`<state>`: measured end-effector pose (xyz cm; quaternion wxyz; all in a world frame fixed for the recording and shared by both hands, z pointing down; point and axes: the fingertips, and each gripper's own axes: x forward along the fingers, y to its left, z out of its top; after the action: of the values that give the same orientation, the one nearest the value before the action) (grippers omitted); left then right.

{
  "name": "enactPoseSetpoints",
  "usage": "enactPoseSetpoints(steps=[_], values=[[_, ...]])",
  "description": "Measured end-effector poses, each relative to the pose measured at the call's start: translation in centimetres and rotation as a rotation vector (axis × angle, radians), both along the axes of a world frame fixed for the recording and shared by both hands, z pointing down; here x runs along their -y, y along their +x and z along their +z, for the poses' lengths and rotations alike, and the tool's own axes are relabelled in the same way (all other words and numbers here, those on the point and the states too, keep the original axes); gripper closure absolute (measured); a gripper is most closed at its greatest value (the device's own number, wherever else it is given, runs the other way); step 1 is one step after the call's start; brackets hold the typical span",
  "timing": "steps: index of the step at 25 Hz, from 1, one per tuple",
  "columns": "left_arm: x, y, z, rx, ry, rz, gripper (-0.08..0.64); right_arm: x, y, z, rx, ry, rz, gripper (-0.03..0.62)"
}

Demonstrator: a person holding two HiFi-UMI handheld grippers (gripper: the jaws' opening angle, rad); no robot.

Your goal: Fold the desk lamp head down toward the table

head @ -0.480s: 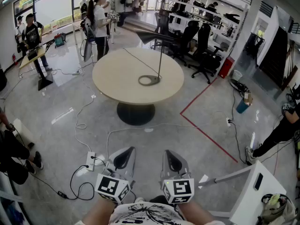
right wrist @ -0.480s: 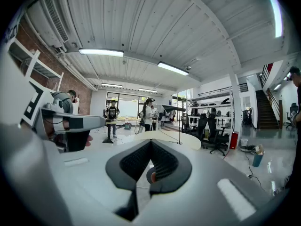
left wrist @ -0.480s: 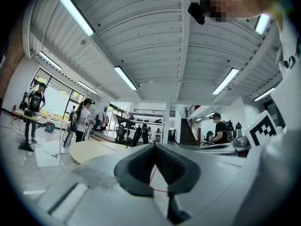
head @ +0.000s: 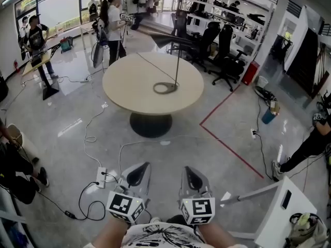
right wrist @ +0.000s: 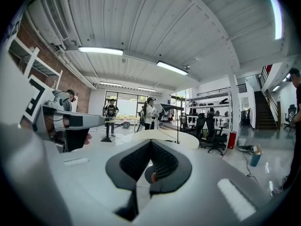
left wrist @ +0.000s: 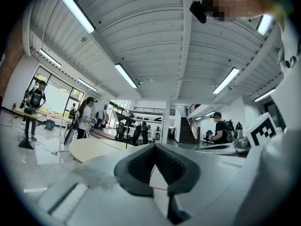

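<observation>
Little has moved: the left gripper (head: 136, 175) and right gripper (head: 192, 179) stay low by the person's body, each with jaws closed on nothing. Well apart from both, the desk lamp (head: 177, 66) stands on the round table (head: 129, 87), its head (head: 166, 40) raised.

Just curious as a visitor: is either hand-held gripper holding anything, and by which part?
Nothing: left hand-held gripper and right hand-held gripper are shut, empty.
</observation>
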<state>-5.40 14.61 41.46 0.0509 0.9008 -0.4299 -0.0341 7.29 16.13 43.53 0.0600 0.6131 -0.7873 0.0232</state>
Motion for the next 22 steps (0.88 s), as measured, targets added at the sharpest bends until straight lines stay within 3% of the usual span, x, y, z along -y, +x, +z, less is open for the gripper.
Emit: enactPoseSetpoints(steps=[15, 22], values=[[1.1, 0.6, 2.0, -0.007, -0.056, -0.007, 0.556, 1.5, 1.0, 1.5, 0.011, -0.058, -0.011, 0.583], [4.8, 0.7, 2.7, 0.003, -0.077, -0.038, 0.557, 5.6, 1.1, 2.4, 0.005, -0.078, -0.054, 0.583]])
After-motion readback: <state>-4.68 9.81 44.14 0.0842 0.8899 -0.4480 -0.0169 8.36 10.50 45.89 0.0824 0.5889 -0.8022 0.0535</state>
